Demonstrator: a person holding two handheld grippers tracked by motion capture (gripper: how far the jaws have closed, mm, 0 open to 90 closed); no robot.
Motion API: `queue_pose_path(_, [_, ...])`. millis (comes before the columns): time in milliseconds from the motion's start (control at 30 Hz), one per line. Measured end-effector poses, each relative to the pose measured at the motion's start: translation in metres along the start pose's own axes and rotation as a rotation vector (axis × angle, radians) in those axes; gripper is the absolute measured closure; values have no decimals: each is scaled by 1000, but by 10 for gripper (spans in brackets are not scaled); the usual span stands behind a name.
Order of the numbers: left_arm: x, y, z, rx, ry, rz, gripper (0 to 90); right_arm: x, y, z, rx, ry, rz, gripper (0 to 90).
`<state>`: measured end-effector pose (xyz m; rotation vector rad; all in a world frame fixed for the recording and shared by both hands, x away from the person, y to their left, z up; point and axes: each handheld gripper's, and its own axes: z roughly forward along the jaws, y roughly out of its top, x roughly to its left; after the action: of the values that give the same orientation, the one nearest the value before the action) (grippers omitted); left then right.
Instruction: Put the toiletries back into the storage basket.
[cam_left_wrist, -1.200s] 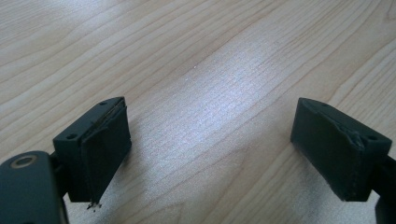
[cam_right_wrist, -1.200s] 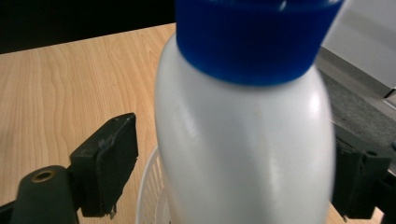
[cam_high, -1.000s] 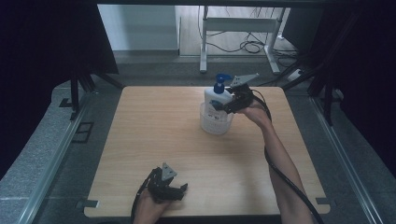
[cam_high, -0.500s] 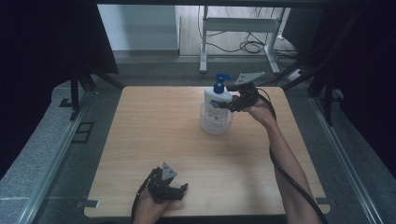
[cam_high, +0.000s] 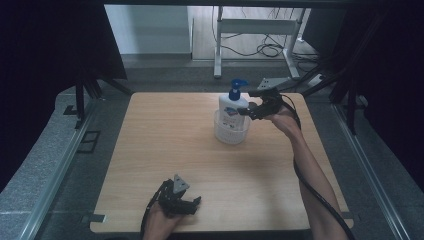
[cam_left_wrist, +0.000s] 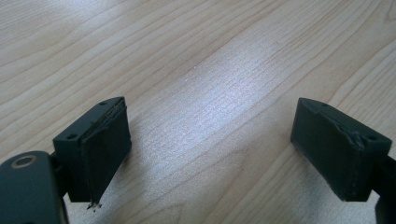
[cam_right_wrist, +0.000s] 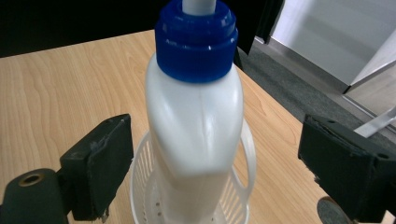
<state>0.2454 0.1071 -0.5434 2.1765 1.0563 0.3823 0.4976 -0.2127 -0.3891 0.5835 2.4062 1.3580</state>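
A white pump bottle (cam_high: 231, 107) with a blue cap stands upright in a small white slotted basket (cam_high: 231, 136) at the far middle of the wooden table (cam_high: 165, 145). My right gripper (cam_high: 248, 110) is level at the bottle's right side. Its jaws have just been opening and now stand open. In the right gripper view the bottle (cam_right_wrist: 196, 130) stands between the two pads (cam_right_wrist: 105, 163) with a gap on either side, above the basket (cam_right_wrist: 245, 154). My left gripper (cam_high: 192, 202) rests near the table's front edge, open, and its view (cam_left_wrist: 210, 126) has bare wood between the jaws.
Beyond the table's far edge stands a white metal frame (cam_high: 250, 30) with cables on the floor. Dark curtains hang at both sides. Grey floor strips run along the table's left and right edges.
My right gripper has drawn back to the right, away from the bottle, and its jaws stand wider. The bottle stays in the basket. The left gripper has not moved.
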Motion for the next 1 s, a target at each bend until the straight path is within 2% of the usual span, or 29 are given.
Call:
queue_pose_path(400, [0,0,0,0,0,0,115,1,-8,-11,8,-25,15,63])
queue_pose_path(1000, [0,0,0,1,1,1,116,13,-21,-18,39,-46,20,10])
